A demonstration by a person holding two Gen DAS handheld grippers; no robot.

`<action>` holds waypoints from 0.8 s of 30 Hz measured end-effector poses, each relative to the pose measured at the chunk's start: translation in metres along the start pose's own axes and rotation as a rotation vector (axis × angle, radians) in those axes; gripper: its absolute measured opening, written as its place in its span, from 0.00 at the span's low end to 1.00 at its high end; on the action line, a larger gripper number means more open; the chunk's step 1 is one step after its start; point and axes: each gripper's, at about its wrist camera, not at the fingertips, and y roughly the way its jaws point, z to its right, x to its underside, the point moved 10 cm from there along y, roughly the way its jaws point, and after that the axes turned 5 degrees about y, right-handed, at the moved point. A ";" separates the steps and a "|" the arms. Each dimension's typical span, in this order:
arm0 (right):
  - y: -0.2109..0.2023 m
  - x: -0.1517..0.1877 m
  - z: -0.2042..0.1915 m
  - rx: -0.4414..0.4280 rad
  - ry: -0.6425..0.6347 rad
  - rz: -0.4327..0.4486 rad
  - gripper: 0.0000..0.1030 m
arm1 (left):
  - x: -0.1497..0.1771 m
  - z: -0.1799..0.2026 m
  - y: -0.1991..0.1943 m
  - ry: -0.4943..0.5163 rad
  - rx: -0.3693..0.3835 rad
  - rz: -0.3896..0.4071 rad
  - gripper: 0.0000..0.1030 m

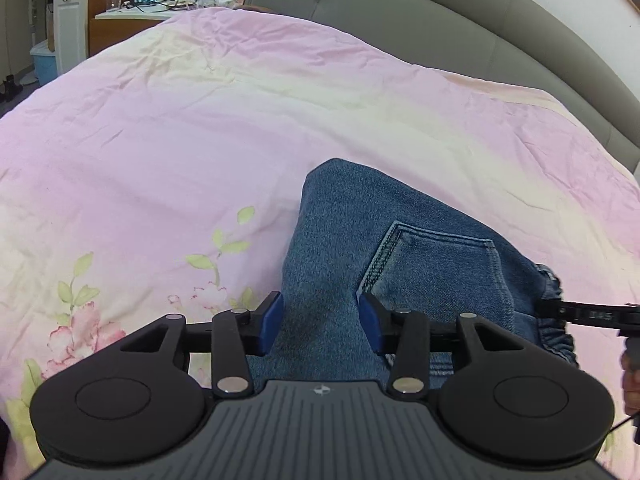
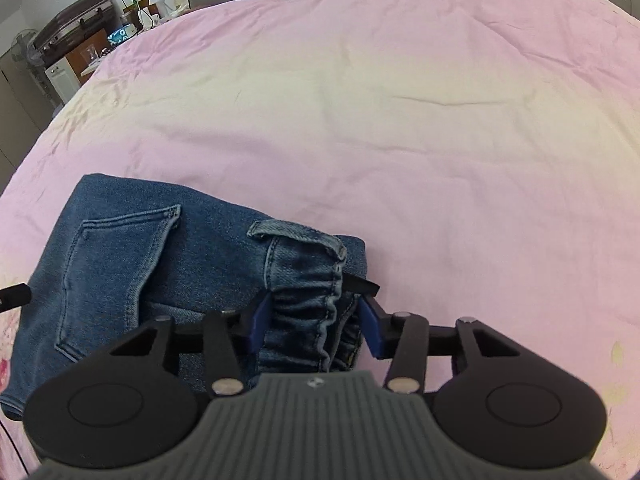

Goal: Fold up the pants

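Blue jeans point(image 1: 360, 240) lie folded on the pink bed cover, back pocket point(image 1: 436, 268) facing up. My left gripper point(image 1: 322, 322) hovers low over the denim's near left part, open, its blue pads apart with flat cloth below them. In the right wrist view the jeans point(image 2: 132, 256) spread to the left, and the gathered elastic waistband point(image 2: 308, 304) bunches up between the pads of my right gripper point(image 2: 314, 326), which is shut on it. A belt loop point(image 2: 296, 234) shows just beyond. The right gripper's black finger point(image 1: 580, 314) reaches in at the waistband edge point(image 1: 554, 336).
The pink floral bed cover point(image 1: 200, 140) stretches wide beyond and left of the jeans. A grey padded headboard point(image 1: 440, 8) runs along the far side. A bedside cabinet point(image 1: 116, 12) with small items and a blue bin point(image 1: 44, 64) stand past the bed's far left corner.
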 end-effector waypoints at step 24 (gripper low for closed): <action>-0.075 0.084 -0.060 -0.097 -0.274 0.157 0.36 | 0.101 -0.018 -0.035 0.587 -0.084 -0.201 0.64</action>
